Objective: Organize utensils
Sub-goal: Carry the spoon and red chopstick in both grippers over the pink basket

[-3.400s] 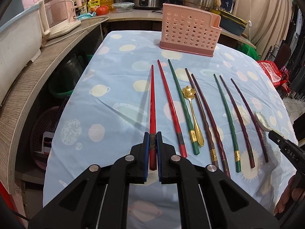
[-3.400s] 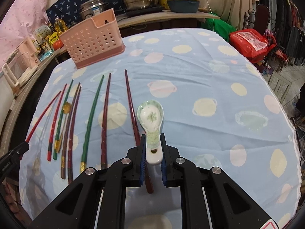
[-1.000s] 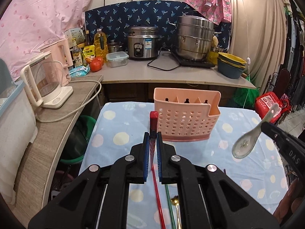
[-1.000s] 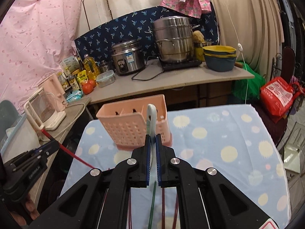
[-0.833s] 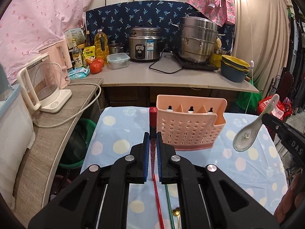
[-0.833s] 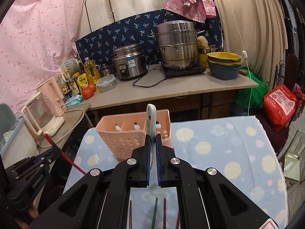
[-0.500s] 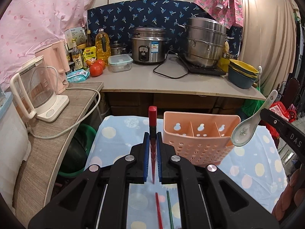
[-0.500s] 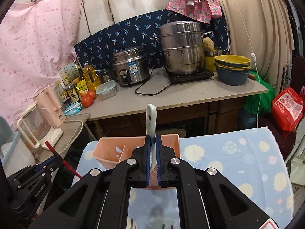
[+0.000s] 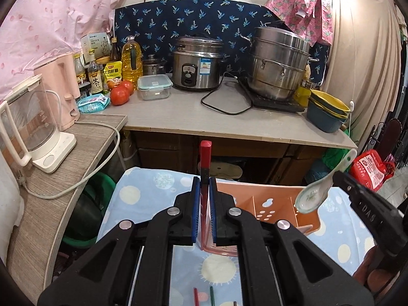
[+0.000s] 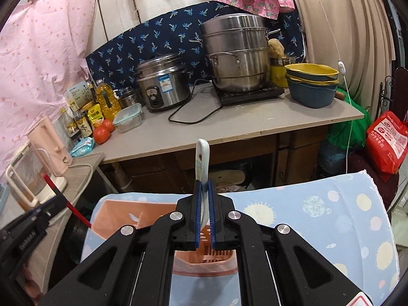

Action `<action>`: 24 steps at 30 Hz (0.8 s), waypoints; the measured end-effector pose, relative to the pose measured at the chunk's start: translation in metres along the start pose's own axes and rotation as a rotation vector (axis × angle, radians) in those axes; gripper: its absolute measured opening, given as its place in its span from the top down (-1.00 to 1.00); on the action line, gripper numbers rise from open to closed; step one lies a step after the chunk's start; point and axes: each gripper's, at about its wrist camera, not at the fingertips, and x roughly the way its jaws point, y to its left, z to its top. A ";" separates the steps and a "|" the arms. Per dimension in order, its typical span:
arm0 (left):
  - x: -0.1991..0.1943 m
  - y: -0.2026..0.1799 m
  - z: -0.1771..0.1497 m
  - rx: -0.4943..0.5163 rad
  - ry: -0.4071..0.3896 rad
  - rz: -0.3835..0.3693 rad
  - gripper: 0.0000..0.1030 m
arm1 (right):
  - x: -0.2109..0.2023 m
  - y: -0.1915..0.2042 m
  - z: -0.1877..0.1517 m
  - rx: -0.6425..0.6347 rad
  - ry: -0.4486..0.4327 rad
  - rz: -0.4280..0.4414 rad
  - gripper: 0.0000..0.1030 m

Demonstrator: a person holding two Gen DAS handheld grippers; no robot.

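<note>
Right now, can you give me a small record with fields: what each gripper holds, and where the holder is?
left gripper: shut on red chopstick, thick end up
right gripper: shut on ceramic spoon, handle up, bowl hanging over the holder
pink utensil holder: on the blue tablecloth, below both grippers
items inside holder: none visible

Hidden and cut off

Lower chopstick (image 9: 204,163) shaft and caddy (image 9: 270,205) front masked by jaws; spoon (image 10: 202,163) bowl hidden likewise; tabletop chopsticks (image 9: 195,296) cropped at bottom edge.
</note>
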 end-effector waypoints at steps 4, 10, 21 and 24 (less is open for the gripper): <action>-0.005 0.000 0.002 0.001 -0.025 -0.011 0.87 | 0.006 -0.013 -0.004 0.030 0.015 -0.010 0.89; -0.027 0.002 0.010 -0.014 -0.073 -0.039 0.86 | 0.008 -0.006 -0.012 -0.019 0.017 -0.030 0.89; -0.089 0.006 0.036 -0.069 -0.209 -0.093 0.87 | -0.004 -0.009 -0.011 -0.002 0.004 -0.027 0.89; -0.098 0.004 0.044 -0.080 -0.232 -0.107 0.87 | -0.007 -0.010 -0.007 -0.001 -0.005 -0.031 0.89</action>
